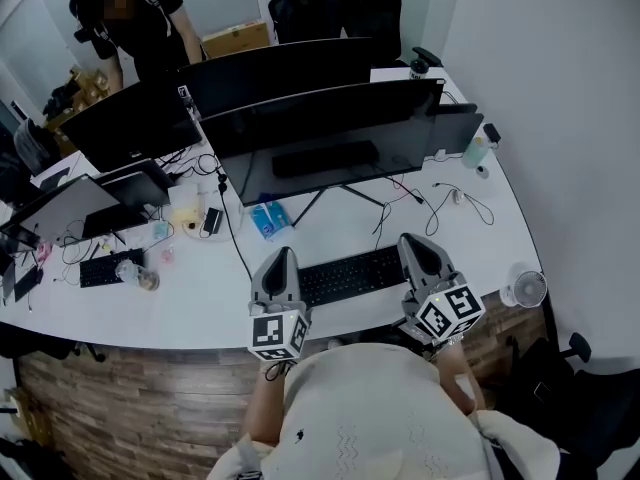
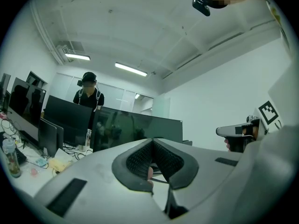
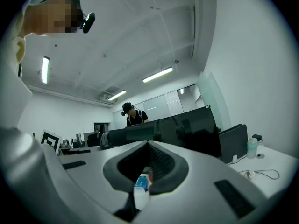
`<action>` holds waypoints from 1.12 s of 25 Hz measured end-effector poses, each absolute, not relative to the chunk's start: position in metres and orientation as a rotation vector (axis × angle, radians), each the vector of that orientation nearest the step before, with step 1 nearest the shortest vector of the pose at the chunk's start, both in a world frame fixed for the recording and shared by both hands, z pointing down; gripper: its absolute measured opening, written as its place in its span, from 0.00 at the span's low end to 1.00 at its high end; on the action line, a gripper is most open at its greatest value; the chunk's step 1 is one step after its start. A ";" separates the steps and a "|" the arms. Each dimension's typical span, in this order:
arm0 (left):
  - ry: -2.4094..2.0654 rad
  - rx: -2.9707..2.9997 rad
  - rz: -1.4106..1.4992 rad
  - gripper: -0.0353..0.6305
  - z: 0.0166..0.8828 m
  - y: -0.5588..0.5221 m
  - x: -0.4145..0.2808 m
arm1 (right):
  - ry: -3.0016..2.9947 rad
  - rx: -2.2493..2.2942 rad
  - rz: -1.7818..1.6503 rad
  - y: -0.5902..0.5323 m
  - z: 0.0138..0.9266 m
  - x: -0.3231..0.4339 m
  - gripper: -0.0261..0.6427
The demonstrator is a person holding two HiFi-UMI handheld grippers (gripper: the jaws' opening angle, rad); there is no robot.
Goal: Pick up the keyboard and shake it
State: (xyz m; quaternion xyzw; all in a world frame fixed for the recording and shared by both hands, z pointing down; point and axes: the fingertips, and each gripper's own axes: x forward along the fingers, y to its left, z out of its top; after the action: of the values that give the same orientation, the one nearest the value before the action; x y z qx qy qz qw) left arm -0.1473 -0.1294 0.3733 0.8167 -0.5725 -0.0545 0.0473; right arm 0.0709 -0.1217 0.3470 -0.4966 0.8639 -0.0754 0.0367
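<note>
A black keyboard lies flat on the white desk, near its front edge. My left gripper is just off the keyboard's left end and my right gripper just off its right end. Both point away from me and tilt upward. In the left gripper view the left gripper has its jaws meeting at the tip with nothing between them. The right gripper looks the same in its own view. The keyboard does not show in either gripper view.
A wide dark monitor stands right behind the keyboard, with more monitors to the left. A blue pack, cables, a small fan and a bottle sit on the desk. A person stands at the back.
</note>
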 end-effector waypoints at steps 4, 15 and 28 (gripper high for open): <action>-1.729 2.495 -0.161 0.07 0.376 -0.123 -0.143 | 2.645 -1.524 -0.238 -0.114 0.349 0.071 0.04; -1.689 2.530 -0.157 0.07 0.373 -0.110 -0.129 | 2.652 -1.513 -0.191 -0.096 0.341 0.075 0.04; -1.705 2.555 -0.212 0.07 0.360 -0.113 -0.134 | 2.645 -1.441 -0.177 -0.101 0.322 0.072 0.04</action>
State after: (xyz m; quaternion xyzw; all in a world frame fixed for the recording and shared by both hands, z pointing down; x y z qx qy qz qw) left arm -0.1339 -0.1133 0.3604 0.8295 -0.5534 -0.0687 0.0315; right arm 0.0717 -0.1009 0.3220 -0.4766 0.8749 -0.0587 0.0624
